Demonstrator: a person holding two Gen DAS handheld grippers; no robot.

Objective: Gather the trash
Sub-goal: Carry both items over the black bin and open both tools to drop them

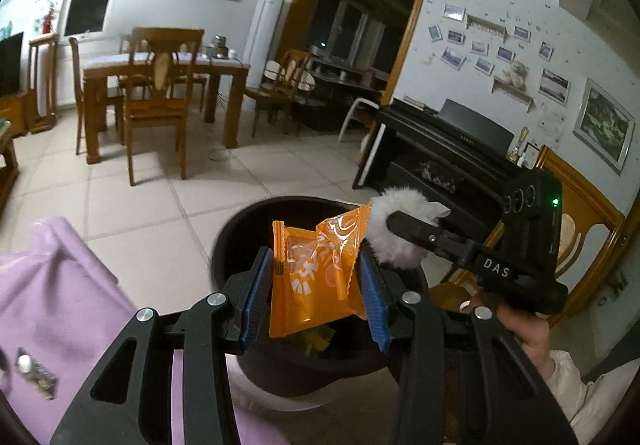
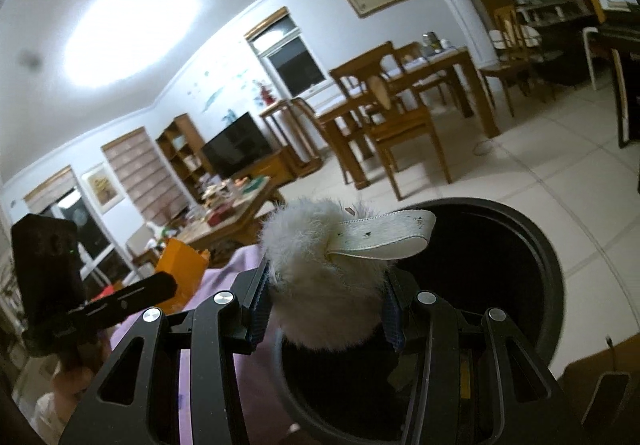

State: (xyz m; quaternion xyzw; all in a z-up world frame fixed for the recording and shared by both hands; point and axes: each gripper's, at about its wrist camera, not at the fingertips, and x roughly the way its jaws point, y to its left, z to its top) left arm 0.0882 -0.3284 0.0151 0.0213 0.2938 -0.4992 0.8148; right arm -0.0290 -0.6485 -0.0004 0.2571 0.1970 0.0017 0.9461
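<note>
In the left wrist view my left gripper (image 1: 316, 281) is shut on an orange snack wrapper (image 1: 316, 273), held upright over the mouth of a black round trash bin (image 1: 240, 229). More orange scraps lie inside the bin. To its right my right gripper (image 1: 394, 223) holds a white fluffy pompom (image 1: 400, 229) above the bin's far rim. In the right wrist view my right gripper (image 2: 326, 297) is shut on that white fluffy pompom (image 2: 316, 265), whose pale strap sticks out right, over the black bin (image 2: 520, 265). The left gripper (image 2: 164, 289) with the orange wrapper (image 2: 180, 269) shows at the left.
A purple cloth (image 1: 60, 285) covers the surface left of the bin. Beige floor tiles (image 1: 140, 197) spread beyond it. A wooden dining table with chairs (image 1: 160, 85) stands farther off, a black piano (image 1: 440, 157) at the right. A cluttered low table (image 2: 228, 205) sits by the TV.
</note>
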